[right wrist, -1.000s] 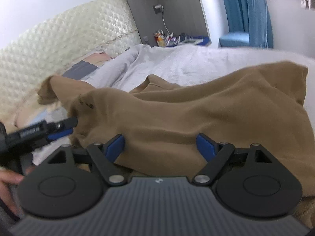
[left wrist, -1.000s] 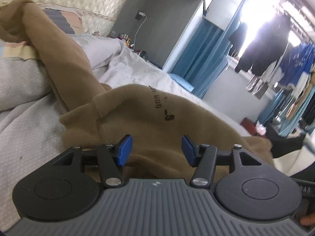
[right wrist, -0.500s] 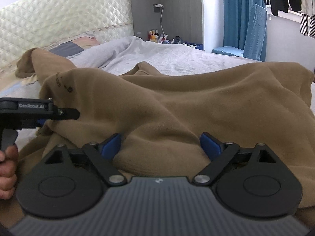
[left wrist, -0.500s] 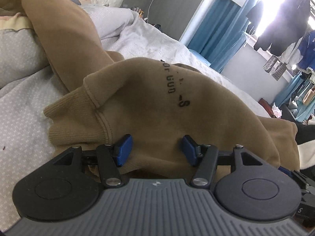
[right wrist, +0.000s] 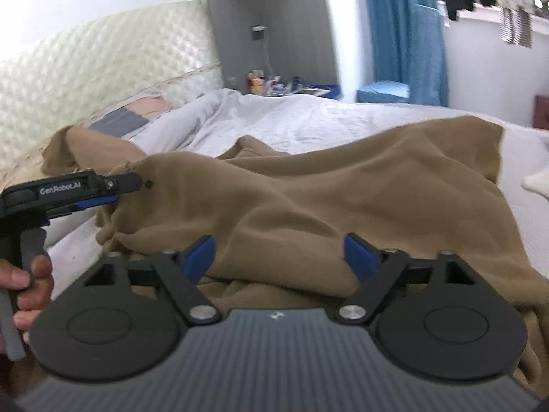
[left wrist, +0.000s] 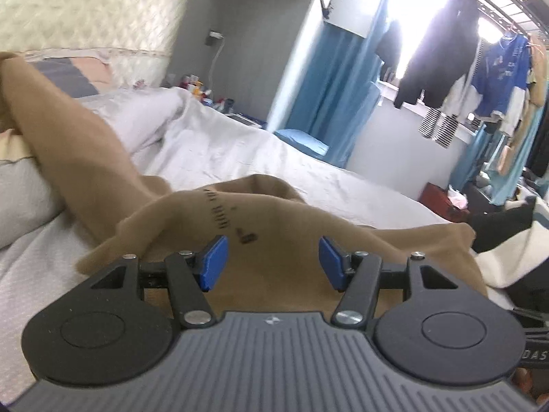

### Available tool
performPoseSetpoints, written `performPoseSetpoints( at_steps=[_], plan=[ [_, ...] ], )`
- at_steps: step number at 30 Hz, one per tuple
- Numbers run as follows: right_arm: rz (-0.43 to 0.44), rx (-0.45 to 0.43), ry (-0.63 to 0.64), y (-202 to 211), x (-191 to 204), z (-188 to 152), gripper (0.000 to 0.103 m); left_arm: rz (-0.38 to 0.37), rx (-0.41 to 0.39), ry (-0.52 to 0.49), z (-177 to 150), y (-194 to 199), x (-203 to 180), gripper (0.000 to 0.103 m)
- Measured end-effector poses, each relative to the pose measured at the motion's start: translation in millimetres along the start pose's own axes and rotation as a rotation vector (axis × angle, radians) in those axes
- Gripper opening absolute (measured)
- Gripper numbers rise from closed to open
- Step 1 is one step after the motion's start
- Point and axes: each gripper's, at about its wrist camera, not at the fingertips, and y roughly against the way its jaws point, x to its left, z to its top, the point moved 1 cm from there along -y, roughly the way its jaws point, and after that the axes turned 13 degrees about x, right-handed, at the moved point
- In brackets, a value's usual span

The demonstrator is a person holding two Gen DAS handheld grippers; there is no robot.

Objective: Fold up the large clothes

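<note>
A large brown sweatshirt (left wrist: 274,219) with black lettering lies rumpled on the bed; in the right wrist view it (right wrist: 326,199) spreads wide across the bed. One sleeve (left wrist: 68,137) trails off to the upper left. My left gripper (left wrist: 272,261) is open, its blue pads just above the cloth with nothing between them. It also shows from the side in the right wrist view (right wrist: 127,185), at the garment's left edge. My right gripper (right wrist: 278,255) is open over the near hem, with cloth lying below the pads.
The bed has a pale grey sheet (left wrist: 240,151) and a quilted headboard (right wrist: 103,61). A cluttered nightstand (right wrist: 271,82) stands at the head. Blue curtains (left wrist: 329,79) and hanging clothes (left wrist: 463,44) are on the right. A black and white garment (left wrist: 507,240) lies beside the sweatshirt.
Both grippers have lifted and tilted back, so the views show more of the room. The sweatshirt lies lower and flatter. Both jaws remain open.
</note>
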Motion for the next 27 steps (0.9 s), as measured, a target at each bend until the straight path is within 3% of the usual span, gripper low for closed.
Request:
performPoseSetpoints(
  at_steps=[1, 2, 7, 13, 18, 23, 27],
  plan=[
    [-0.012, 0.001, -0.022, 0.0, -1.8, 0.4, 0.065, 0.008, 0.001, -0.018, 1.3, -1.9, -4.3, 0.065],
    [-0.019, -0.003, -0.04, 0.3, -3.1, 0.1, 0.063, 0.025, -0.002, -0.042, 3.9, -6.1, -8.4, 0.065],
    [-0.055, -0.035, 0.0, -7.8, 0.1, 1.7, 0.063, 0.054, 0.028, -0.087, 17.8, -36.9, -15.8, 0.065],
    [-0.018, 0.019, -0.025, -34.7, -11.9, 4.2, 0.063, 0.086, 0.139, -0.087, 20.3, -87.8, -10.5, 0.065],
    [0.007, 0.039, -0.02, -54.7, -17.5, 7.7, 0.064, 0.049, 0.224, 0.027, 20.4, -116.9, 10.6, 0.068],
    [0.022, 0.039, -0.028, -55.4, -21.1, 7.7, 0.064, 0.027, 0.218, 0.045, 30.5, -102.3, 15.3, 0.068],
    [0.048, 0.032, -0.053, -49.6, -24.5, 8.4, 0.064, 0.041, 0.161, 0.133, 47.4, -66.1, 43.5, 0.068]
  ],
)
